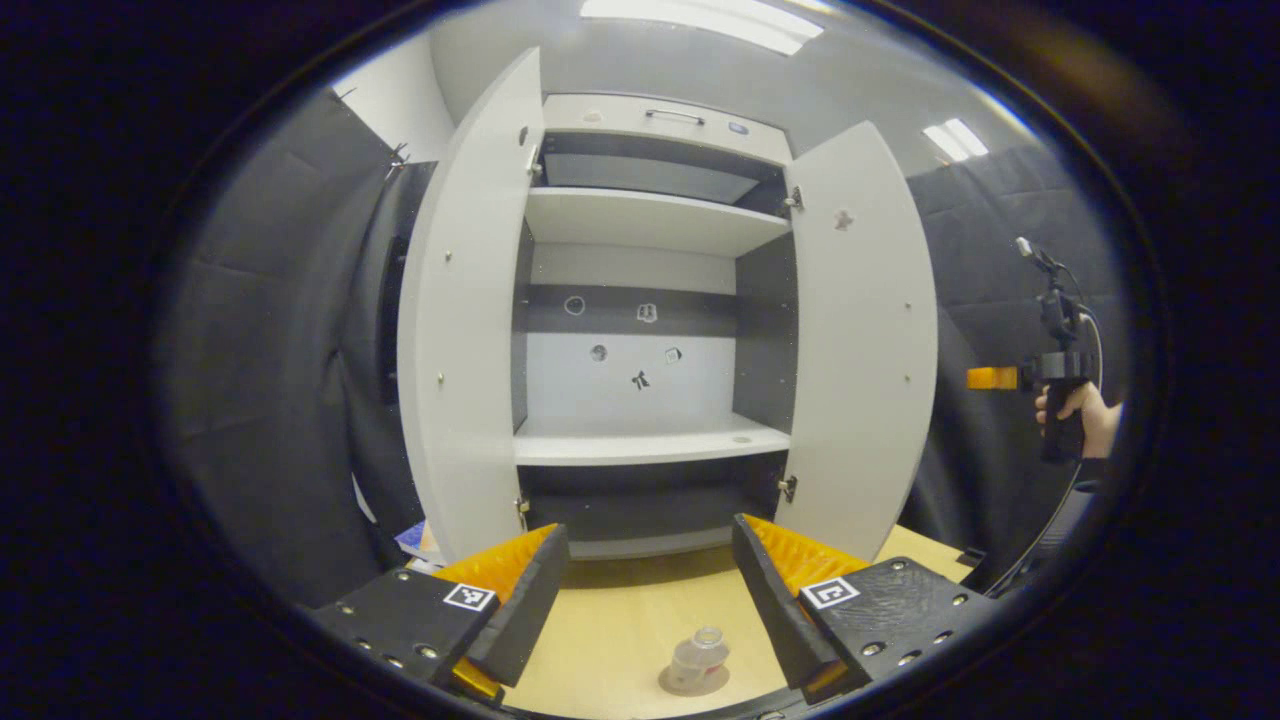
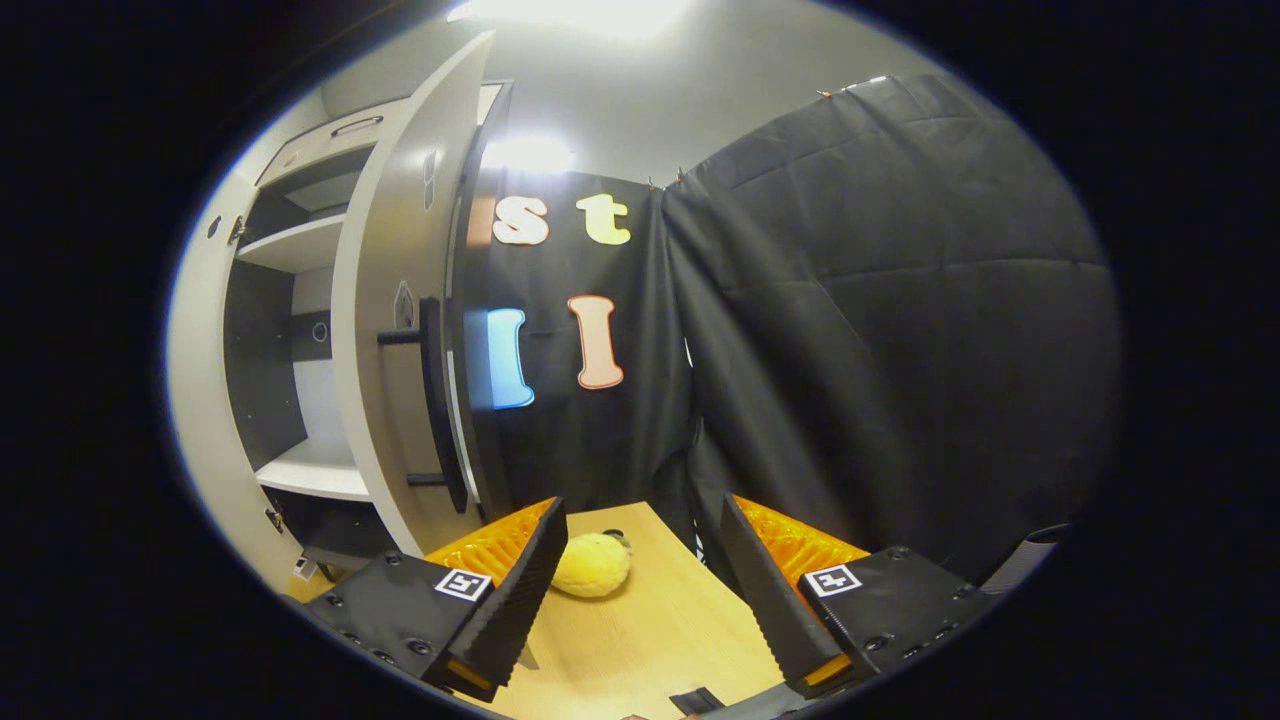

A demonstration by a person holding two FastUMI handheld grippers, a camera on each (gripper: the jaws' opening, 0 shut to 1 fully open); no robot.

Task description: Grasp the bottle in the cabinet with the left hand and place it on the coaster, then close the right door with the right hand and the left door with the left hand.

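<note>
A small clear bottle (image 1: 700, 655) stands upright on a round coaster (image 1: 676, 686) on the wooden table, just below and between my left gripper's fingers. My left gripper (image 1: 648, 550) is open, holds nothing, and faces the white cabinet (image 1: 640, 220). The cabinet's left door (image 1: 465, 330) and right door (image 1: 862, 340) both stand wide open, and its shelves are bare. In the right gripper view, my right gripper (image 2: 640, 530) is open and empty beside the right door (image 2: 385, 300), whose black handle (image 2: 432, 400) is to the left of the fingers. The right gripper (image 1: 992, 378) is also at the far right of the left gripper view, held by a hand (image 1: 1085, 412).
A yellow plush fruit (image 2: 592, 565) lies on the wooden table (image 2: 650, 630) against the right gripper's left finger. Black cloth walls close in the booth on both sides. Something blue and white (image 1: 420, 540) sits on the table by the left door's foot.
</note>
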